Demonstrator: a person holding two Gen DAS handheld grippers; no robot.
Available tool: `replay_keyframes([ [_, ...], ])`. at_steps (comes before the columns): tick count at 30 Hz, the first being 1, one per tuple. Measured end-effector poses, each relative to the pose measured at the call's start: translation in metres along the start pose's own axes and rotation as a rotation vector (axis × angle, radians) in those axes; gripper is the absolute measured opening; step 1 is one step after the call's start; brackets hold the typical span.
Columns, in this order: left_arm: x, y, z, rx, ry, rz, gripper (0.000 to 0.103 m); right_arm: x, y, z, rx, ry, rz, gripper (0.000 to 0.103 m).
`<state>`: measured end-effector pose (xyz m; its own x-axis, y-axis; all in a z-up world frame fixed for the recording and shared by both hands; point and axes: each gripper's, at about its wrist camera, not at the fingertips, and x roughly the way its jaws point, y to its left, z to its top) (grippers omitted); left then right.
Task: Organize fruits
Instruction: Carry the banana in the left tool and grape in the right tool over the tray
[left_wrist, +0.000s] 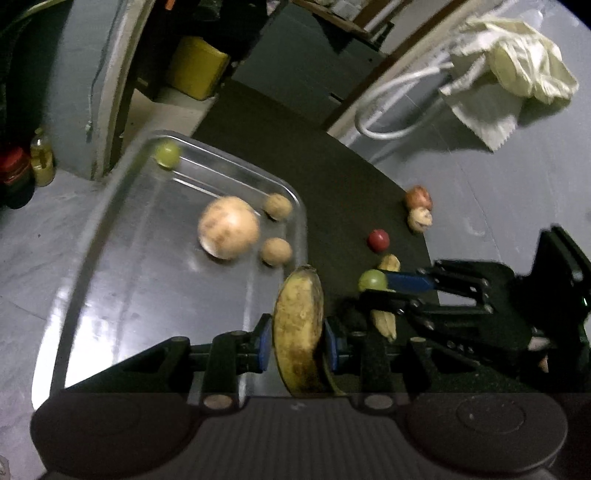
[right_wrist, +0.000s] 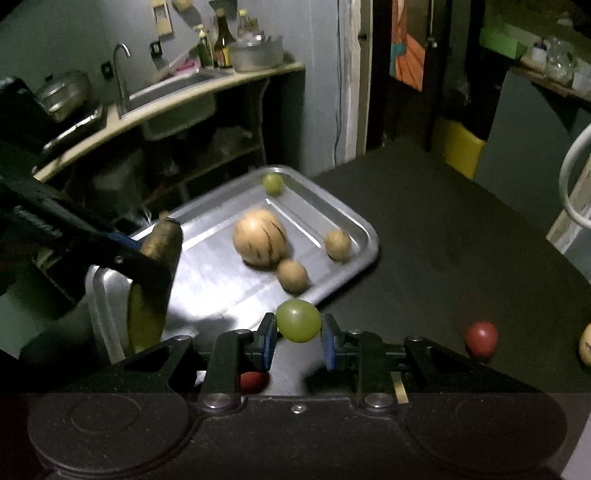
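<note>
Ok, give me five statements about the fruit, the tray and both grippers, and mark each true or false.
1. The left gripper holds a banana. True.
2. The right gripper is empty. False: it grips a green grape.
3. The metal tray holds another green grape. True.
4. The red fruit lies in the tray. False: it sits on the dark table.
5. The tray holds one large tan fruit. True.

A dark table (right_wrist: 424, 229) carries a metal tray (right_wrist: 369, 254), a red fruit (right_wrist: 481, 338) and other small fruits.
</note>
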<state>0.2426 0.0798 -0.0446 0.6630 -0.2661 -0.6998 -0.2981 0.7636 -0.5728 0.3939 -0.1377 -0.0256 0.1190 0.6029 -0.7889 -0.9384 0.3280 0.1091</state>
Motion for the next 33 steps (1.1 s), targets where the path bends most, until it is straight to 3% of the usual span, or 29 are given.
replay_keyframes([
  [9, -0.019, 0.052, 0.030, -0.007, -0.003, 0.074, 0.031, 0.017, 0.040, 0.017, 0.083, -0.080, -0.023, 0.027],
  [16, -0.009, 0.080, 0.061, 0.030, 0.040, 0.093, 0.031, 0.050, 0.070, 0.013, 0.185, -0.071, -0.050, 0.027],
  [24, 0.018, 0.087, 0.088, 0.134, 0.114, 0.098, 0.031, 0.079, 0.086, 0.005, 0.354, -0.053, -0.176, 0.028],
  [33, 0.042, 0.082, 0.095, 0.228, 0.168, 0.088, 0.032, 0.090, 0.102, -0.005, 0.428, -0.023, -0.318, 0.030],
])
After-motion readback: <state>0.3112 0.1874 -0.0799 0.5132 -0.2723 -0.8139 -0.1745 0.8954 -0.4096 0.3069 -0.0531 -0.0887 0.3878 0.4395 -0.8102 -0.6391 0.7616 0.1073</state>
